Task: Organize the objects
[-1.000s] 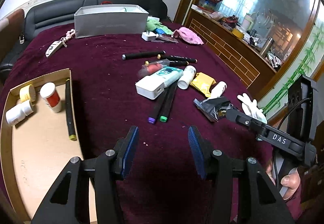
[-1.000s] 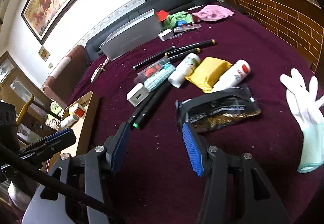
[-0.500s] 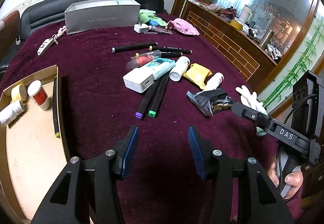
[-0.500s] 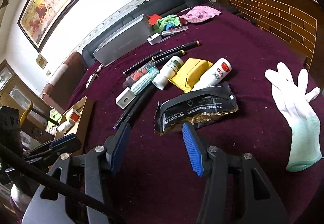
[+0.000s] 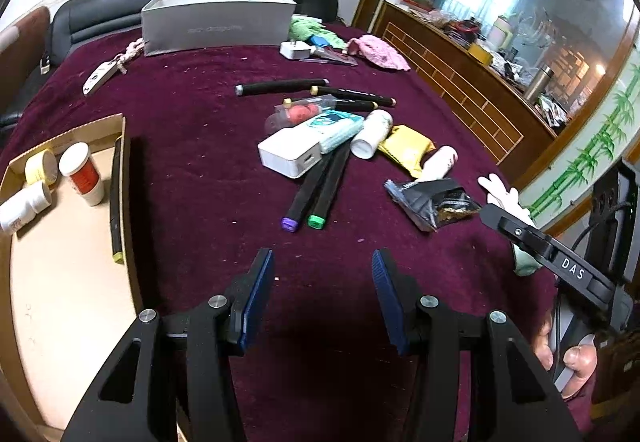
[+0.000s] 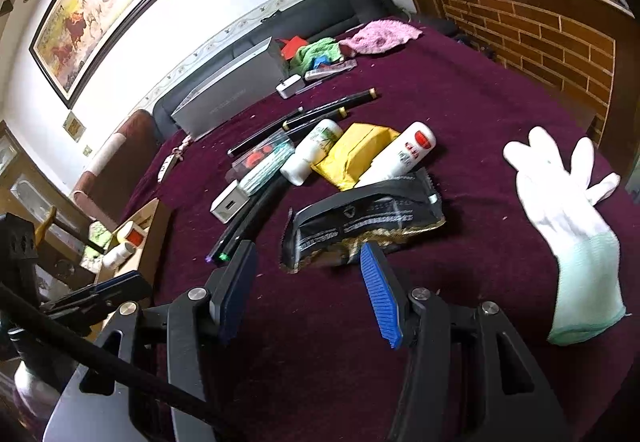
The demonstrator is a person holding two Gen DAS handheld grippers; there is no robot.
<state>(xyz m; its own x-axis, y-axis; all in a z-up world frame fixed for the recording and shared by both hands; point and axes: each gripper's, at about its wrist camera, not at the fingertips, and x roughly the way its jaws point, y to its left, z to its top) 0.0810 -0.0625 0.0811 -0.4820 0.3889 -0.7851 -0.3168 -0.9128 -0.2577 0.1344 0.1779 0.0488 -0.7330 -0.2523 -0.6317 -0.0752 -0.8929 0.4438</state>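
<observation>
two grippers, right gripper [image 6: 308, 282] jaws apart over black packet [image 6: 360, 220]

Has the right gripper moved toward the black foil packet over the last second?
Yes. In the right wrist view the black foil packet now lies just ahead of the open right gripper, whose right fingertip overlaps its near edge; half a second ago it sat clearly farther ahead.

The left gripper [image 5: 322, 296] hangs with blue-padded fingers [image 5: 260, 292] spread wide, nothing between them. The right gripper [image 6: 306, 288] is likewise parted and empty, a bare hand [image 5: 568, 354] clasping its handle.
</observation>
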